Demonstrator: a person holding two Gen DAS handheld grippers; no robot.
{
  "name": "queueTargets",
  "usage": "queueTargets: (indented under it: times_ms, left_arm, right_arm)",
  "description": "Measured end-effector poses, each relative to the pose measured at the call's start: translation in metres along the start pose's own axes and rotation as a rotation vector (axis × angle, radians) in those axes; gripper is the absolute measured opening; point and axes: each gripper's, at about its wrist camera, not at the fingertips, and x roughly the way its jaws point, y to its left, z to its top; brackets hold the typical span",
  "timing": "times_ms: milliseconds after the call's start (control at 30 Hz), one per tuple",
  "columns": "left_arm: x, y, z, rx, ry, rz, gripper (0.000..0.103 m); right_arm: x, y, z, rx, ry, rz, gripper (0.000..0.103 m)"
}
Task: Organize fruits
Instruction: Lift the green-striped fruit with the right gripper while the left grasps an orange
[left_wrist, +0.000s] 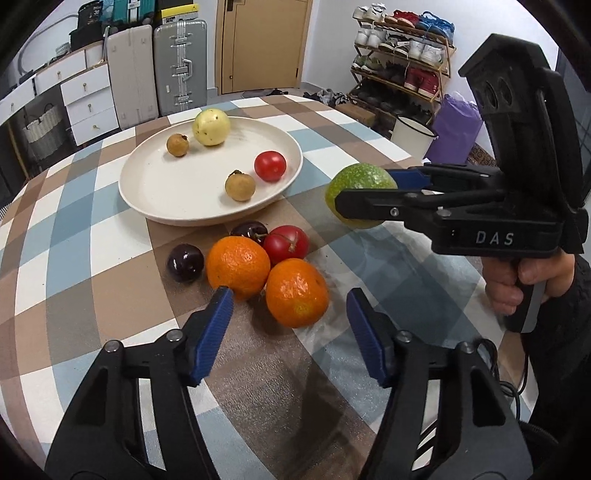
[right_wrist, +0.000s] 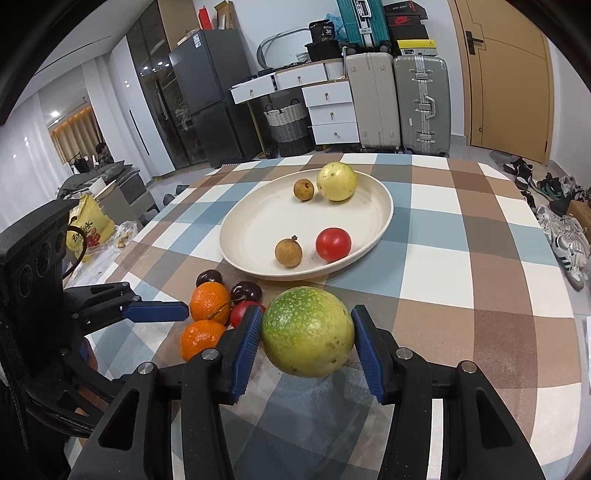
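Ahead of the jaws, past the checked tablecloth (right_wrist: 461, 258), stand a white drawer chest (right_wrist: 332, 114), two upright hard-shell suitcases (right_wrist: 399, 107), a wooden door (right_wrist: 513, 81) and a dark fridge (right_wrist: 207, 96).

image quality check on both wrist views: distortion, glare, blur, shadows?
Left wrist: heavy fisheye bend with dark corners; the checked tablecloth curves; glare spots on the two glossy oranges; the blue-padded left gripper is sharp. Right wrist: same barrel bend; the speckled green round fruit is sharp, with a soft shadow beneath.
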Motion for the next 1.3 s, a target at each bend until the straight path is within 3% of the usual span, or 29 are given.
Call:
queueTargets:
  times_ms: [133,400,567,700,967,1300]
  left_arm:
    - [0.002,-0.002,-0.002,0.011,0.012,-0.008,0.054]
    - [0.004,-0.005,-0.001,-0.002,0.011,-0.026,0.054]
    - [0.009,-0.013,0.000,-0.010,0.000,0.011,0.054]
    - [0.013,-0.020,-0.002,0.031,0.003,0.068,0.033]
    - [-0.004,-0.024,-0.002,0.073,-0.047,-0.005,0.032]
    - [-0.031,-0.013,0.004,0.038,-0.159,-0.011,0.032]
  right_arm:
    - [-0.002,0.004,-0.001,-0.013,0.001,0.011,0.050]
    - [-0.011,0.014,-0.006,-0.016,-0.001,0.013,0.050]
    - [-0.017,0.013,-0.009,0.005,-0.008,0.009,0.050]
    - [-0.019,0.014,-0.010,0.001,-0.008,0.006,0.050]
    - [-0.027,0.016,-0.009,0.001,-0.019,-0.005,0.050]
    - [-0.047,0.019,0.001,-0.002,-0.068,-0.018,0.050]
